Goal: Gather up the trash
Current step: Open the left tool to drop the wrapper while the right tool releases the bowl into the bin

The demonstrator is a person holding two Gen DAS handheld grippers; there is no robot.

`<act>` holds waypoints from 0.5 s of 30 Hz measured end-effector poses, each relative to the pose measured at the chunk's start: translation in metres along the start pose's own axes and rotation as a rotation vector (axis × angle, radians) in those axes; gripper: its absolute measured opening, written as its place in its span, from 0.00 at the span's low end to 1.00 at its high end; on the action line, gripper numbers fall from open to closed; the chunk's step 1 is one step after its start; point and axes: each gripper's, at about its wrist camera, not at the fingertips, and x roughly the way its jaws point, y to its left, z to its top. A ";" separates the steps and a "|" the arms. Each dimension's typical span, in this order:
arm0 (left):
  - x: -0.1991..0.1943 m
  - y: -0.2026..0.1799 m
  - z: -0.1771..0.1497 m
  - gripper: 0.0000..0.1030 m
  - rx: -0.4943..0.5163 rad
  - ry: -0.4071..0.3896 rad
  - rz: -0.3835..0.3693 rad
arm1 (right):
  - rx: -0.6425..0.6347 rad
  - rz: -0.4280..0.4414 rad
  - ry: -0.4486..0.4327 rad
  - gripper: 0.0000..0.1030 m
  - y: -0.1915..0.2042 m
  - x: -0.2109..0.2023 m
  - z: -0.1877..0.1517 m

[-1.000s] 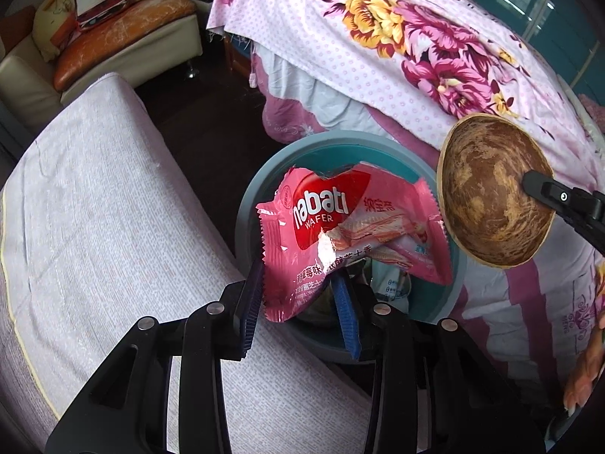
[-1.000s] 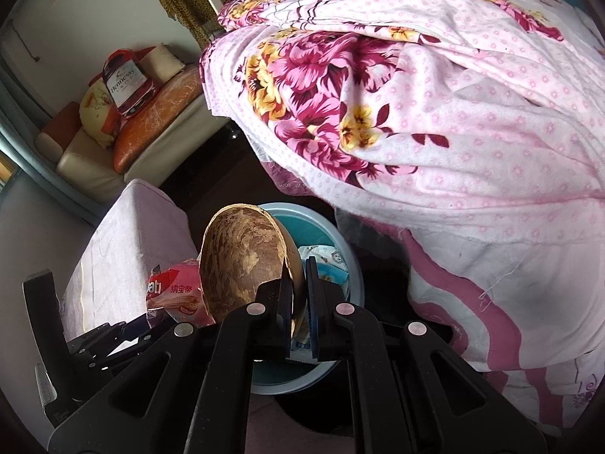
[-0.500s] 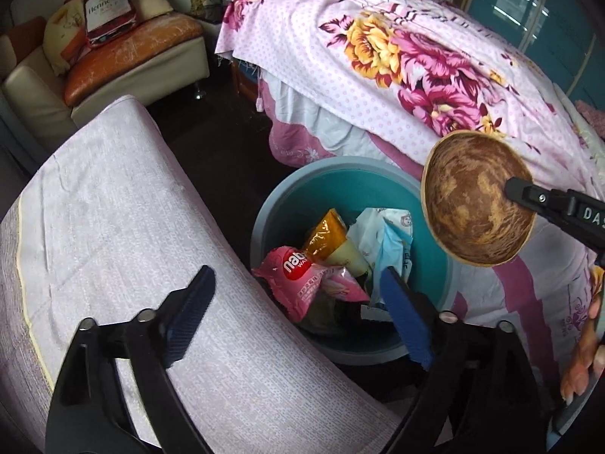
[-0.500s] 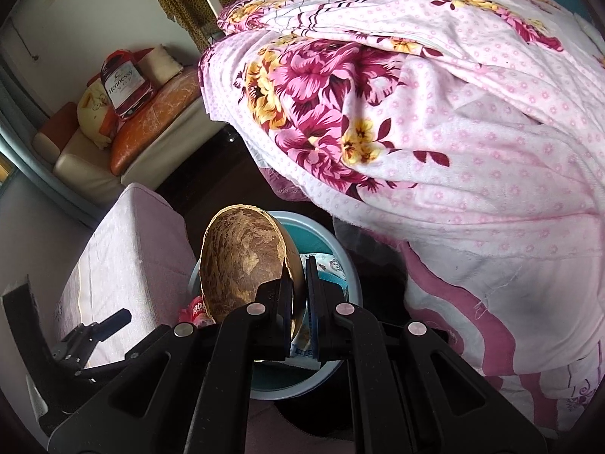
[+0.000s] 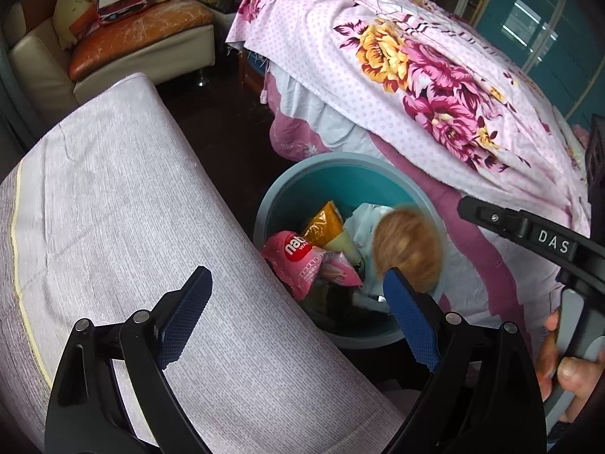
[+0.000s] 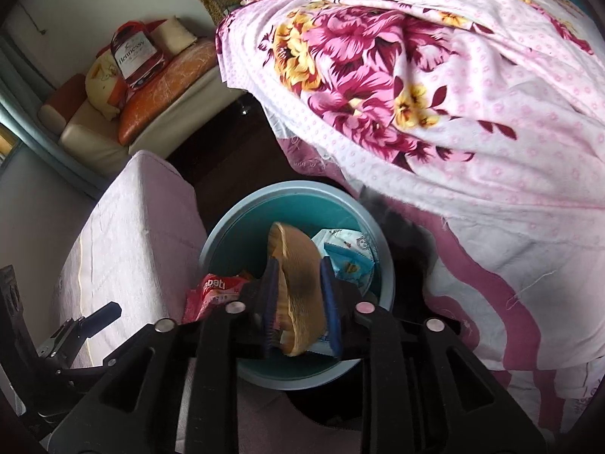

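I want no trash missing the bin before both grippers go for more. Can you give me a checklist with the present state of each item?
1. Pink wafer wrapper inside the bin: ok.
2. Left gripper open and empty: ok.
3. Right gripper let go of the brown shell: jaws have just been opening, shell sits between them; pad contact cannot tell.
4. Shell over the bin opening: ok; blurred in the left wrist view, apparently dropping.
5. Shell settled in the bin: not ok yet.
6. More trash outside the bin: cannot tell.
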 end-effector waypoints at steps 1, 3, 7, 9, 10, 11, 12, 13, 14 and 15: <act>-0.001 0.000 0.000 0.89 -0.001 0.000 -0.003 | 0.001 0.000 0.001 0.34 0.000 0.000 0.000; -0.002 0.001 -0.001 0.89 -0.003 0.001 -0.006 | 0.005 -0.006 -0.007 0.49 0.000 -0.002 -0.001; -0.005 0.002 -0.004 0.89 -0.019 0.005 -0.025 | 0.013 -0.012 -0.018 0.61 0.002 -0.007 -0.007; -0.007 0.002 -0.005 0.89 -0.029 0.008 -0.038 | 0.011 -0.012 -0.022 0.67 0.003 -0.009 -0.007; -0.008 0.001 -0.005 0.90 -0.031 0.009 -0.043 | 0.008 -0.011 -0.023 0.68 0.004 -0.011 -0.007; -0.009 0.001 -0.006 0.90 -0.032 0.009 -0.045 | 0.006 -0.007 -0.023 0.69 0.005 -0.013 -0.008; -0.010 0.000 -0.007 0.90 -0.031 0.008 -0.045 | 0.006 -0.005 -0.023 0.72 0.005 -0.014 -0.007; -0.012 -0.001 -0.008 0.90 -0.028 0.006 -0.043 | 0.005 -0.002 -0.024 0.72 0.005 -0.016 -0.006; -0.014 -0.002 -0.009 0.90 -0.026 0.005 -0.041 | 0.002 0.000 -0.026 0.73 0.006 -0.018 -0.006; -0.017 -0.002 -0.010 0.90 -0.025 0.002 -0.040 | -0.001 0.002 -0.027 0.74 0.007 -0.020 -0.006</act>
